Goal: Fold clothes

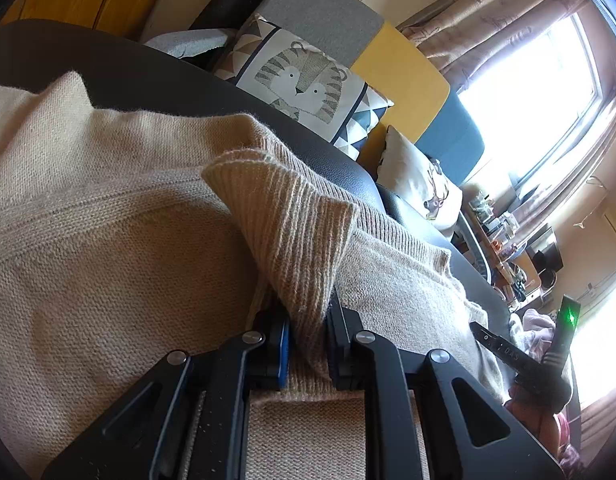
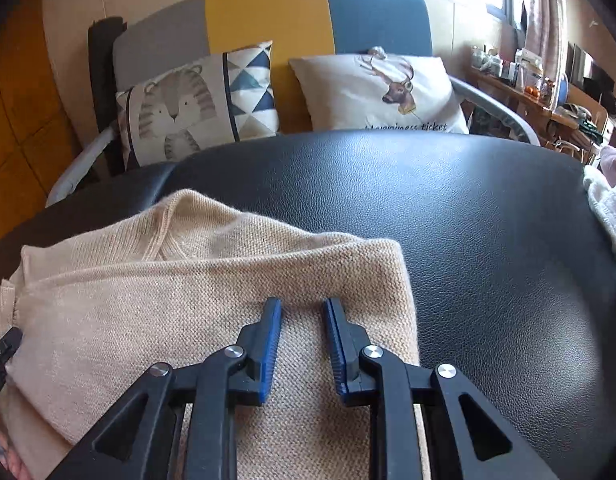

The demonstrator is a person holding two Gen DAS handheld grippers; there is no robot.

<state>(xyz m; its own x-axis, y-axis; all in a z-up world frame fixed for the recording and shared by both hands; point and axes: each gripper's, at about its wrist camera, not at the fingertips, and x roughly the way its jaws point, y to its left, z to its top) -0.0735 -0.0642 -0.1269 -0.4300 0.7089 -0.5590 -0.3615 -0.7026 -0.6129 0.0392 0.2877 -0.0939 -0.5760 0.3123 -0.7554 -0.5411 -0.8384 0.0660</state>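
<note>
A beige knitted sweater point(image 2: 211, 280), ribbed at its hem point(image 1: 295, 236), lies on grained black leather-look upholstery point(image 2: 448, 208). Matt black plastic fingers point(image 2: 340, 340) carry ridged blue pads.

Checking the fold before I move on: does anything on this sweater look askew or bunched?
Yes. The ribbed edge stands up in a crumpled peak, pinched by the left gripper, while the sweater otherwise lies flat.

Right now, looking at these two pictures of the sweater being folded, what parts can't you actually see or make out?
- Left wrist view: how far the ribbed edge reaches between the left gripper fingers; the fabric covers them.
- Right wrist view: the beige sweater's near part, hidden under the right gripper and cut off by the bottom edge.
- Both views: shelf clutter by the window, too small and glare-washed.
- Right wrist view: pale cloth, cut off at the right edge.
</note>
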